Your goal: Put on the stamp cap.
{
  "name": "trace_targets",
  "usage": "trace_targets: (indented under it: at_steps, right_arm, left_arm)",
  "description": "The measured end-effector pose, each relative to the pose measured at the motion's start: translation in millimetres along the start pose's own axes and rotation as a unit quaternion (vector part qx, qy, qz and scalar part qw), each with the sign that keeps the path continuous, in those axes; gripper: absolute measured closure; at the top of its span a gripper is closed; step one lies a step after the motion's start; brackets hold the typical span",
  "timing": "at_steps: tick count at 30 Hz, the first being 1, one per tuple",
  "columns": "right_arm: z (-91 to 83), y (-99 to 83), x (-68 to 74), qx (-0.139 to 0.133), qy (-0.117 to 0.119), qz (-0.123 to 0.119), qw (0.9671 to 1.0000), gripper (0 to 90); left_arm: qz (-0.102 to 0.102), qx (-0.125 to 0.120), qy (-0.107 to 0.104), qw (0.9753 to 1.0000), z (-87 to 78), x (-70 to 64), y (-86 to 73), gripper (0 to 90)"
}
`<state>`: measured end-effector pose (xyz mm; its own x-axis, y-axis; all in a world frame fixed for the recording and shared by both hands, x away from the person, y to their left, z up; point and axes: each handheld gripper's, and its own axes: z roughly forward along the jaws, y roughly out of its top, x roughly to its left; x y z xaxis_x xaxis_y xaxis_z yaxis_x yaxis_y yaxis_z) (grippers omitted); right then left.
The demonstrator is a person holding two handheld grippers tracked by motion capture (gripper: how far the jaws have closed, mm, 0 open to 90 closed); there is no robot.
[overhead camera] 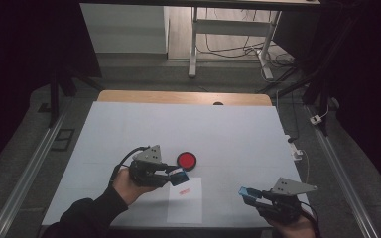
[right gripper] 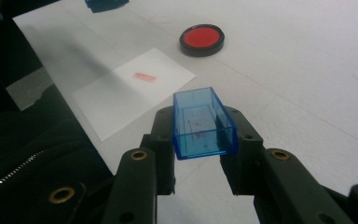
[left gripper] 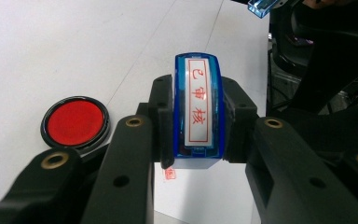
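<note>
My left gripper [left gripper: 198, 123] clamps the blue stamp [left gripper: 198, 107] between its jaws, just above the sheet of paper [overhead camera: 185, 201] with its red mark [right gripper: 145, 77]. The red ink pad [overhead camera: 186, 160] sits just beyond that gripper. My right gripper [right gripper: 204, 140] pinches the clear blue cap [right gripper: 203, 123], well apart from the stamp.

Your left claw [overhead camera: 177, 176], gripped in your left hand [overhead camera: 124, 183], sits low over the bench with its jaws closed on a load; the dark sleeve enters from the bottom edge. Your right claw [overhead camera: 250, 194] (grey plate on top) is held apart at the near right, jaws likewise clamped, pointing left.
</note>
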<state>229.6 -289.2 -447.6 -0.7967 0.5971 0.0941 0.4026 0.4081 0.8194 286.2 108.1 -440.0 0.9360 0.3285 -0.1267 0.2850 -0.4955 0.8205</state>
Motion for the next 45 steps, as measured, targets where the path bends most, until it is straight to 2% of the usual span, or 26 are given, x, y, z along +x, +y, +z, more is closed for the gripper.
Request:
trace_targets:
  at_steps: [4, 10, 19, 21, 27, 33, 39, 45]
  right_arm:
    - [2.0, 2.8, 1.5, 0.001, 0.012, -0.005, 0.9999, 67.8]
    - [6.1, 6.4, 5.3, 0.005, 0.020, -0.023, 0.9995, 67.7]
    - [13.8, 14.9, 9.5, 0.002, 0.030, -0.037, 0.9989, 67.7]
    - [16.4, 16.8, 11.1, 0.001, 0.035, -0.043, 0.9984, 67.7]
    - [23.2, 21.3, 13.2, -0.001, 0.050, -0.053, 0.9974, 67.7]
    - [31.0, 27.9, 14.5, -0.007, 0.062, -0.060, 0.9962, 67.7]
    - [42.5, 33.3, 18.0, -0.001, 0.070, -0.078, 0.9945, 67.8]
    - [53.5, 37.7, 19.3, -0.002, 0.089, -0.085, 0.9924, 67.7]
  left_arm:
    - [0.003, -0.002, -0.002, 1.0000, -0.6, 0.9, 0.2, 69.9]
    - [0.008, -0.004, -0.001, 1.0000, -0.6, 2.1, -0.2, 69.9]
    - [0.013, -0.004, -0.009, 0.9999, 1.0, 2.0, -0.3, 69.9]
    - [0.006, 0.002, -0.011, 0.9999, 1.5, 1.8, 0.6, 69.9]
    - [0.004, 0.007, -0.012, 0.9999, 1.2, 1.4, 1.5, 69.9]
    - [0.012, 0.009, -0.009, 0.9998, 1.1, 1.4, 1.3, 69.9]
    - [0.020, 0.013, -0.009, 0.9997, 1.6, 0.6, 1.3, 69.9]
    - [0.026, 0.013, -0.013, 0.9995, 1.0, 0.5, 1.6, 69.9]
